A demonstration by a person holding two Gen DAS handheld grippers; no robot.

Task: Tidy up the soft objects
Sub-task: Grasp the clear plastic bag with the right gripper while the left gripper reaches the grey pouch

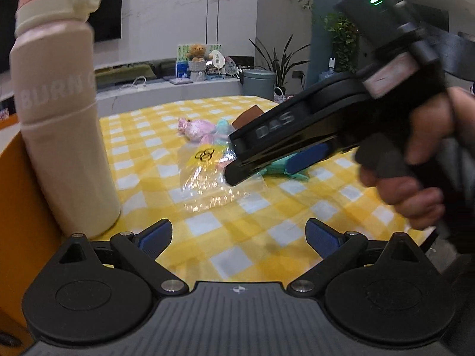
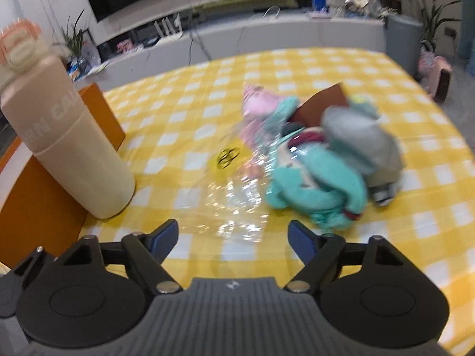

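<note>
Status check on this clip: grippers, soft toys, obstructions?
Left gripper open, empty. Right gripper open, empty. Plush toys heaped beside clear plastic bag, unbagged. Beige bottle stands left, clear of approach.

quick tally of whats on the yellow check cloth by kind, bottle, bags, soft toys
Water bottles: 1, the beige bottle with a pink lid.
Clear plastic bags: 1, the crinkled bag with a yellow logo.
Soft toys: 3 that I can tell apart: pink plush, teal plush, grey plush.
Total: 5. The pile is blurred, so more may hide in it.

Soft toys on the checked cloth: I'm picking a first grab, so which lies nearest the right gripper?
The teal plush toy, the frontmost one; the pink and grey ones lie behind.
</note>
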